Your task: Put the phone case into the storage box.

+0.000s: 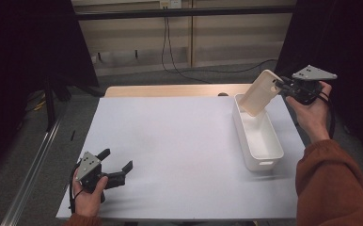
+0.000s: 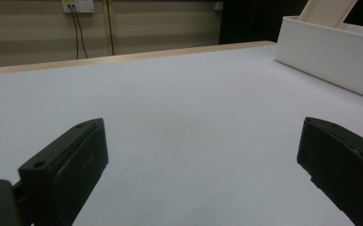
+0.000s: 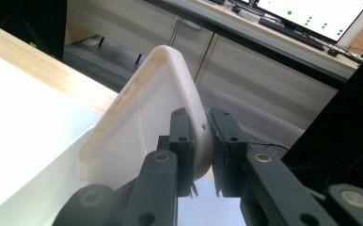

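A: What's cut off? The lid [image 1: 260,92], lower end hidden behind the bin [image 1: 256,136] wall; bin contents can't be made out.

B: Right gripper [image 1: 283,86]: jaws clamped on the lid's rim, lid tilted, hanging just left of the claw over the bin's far end.

A: Left gripper [image 1: 117,166]: jaws wide apart, nothing between, resting on the table [image 1: 170,141], bin well off to its right.

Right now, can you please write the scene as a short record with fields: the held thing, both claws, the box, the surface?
held thing: cream lid, tilted, its lower end in the far end of the box
right claw: shut on the lid's rim
left claw: open, holds nothing, low over the near left of the mat
box: white oblong bin, uncovered, at the mat's right side
surface: pale mat on a wooden table
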The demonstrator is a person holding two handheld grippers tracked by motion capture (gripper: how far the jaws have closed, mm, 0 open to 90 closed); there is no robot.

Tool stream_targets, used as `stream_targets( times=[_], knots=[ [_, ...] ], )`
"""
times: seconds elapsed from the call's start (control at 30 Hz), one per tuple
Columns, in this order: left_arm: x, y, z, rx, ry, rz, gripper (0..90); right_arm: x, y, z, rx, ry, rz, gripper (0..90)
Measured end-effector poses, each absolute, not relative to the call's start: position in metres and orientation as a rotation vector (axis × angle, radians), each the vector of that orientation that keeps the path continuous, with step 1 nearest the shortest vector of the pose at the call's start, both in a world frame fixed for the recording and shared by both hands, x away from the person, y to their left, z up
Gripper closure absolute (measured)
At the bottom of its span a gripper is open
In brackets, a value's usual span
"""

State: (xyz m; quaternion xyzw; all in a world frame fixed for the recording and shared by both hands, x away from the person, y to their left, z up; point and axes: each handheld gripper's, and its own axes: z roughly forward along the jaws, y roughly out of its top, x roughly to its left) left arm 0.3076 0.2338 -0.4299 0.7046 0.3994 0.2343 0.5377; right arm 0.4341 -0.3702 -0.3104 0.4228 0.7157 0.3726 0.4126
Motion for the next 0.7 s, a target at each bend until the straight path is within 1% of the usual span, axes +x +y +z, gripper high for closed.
stream_targets(
  times=[0.7],
  knots=[
    [0.31,0.233,-0.431,1.69,0.941,0.553,2.4,0.463,-0.361,-0.337,1.054,1.854,0.888,80.1]
  ],
)
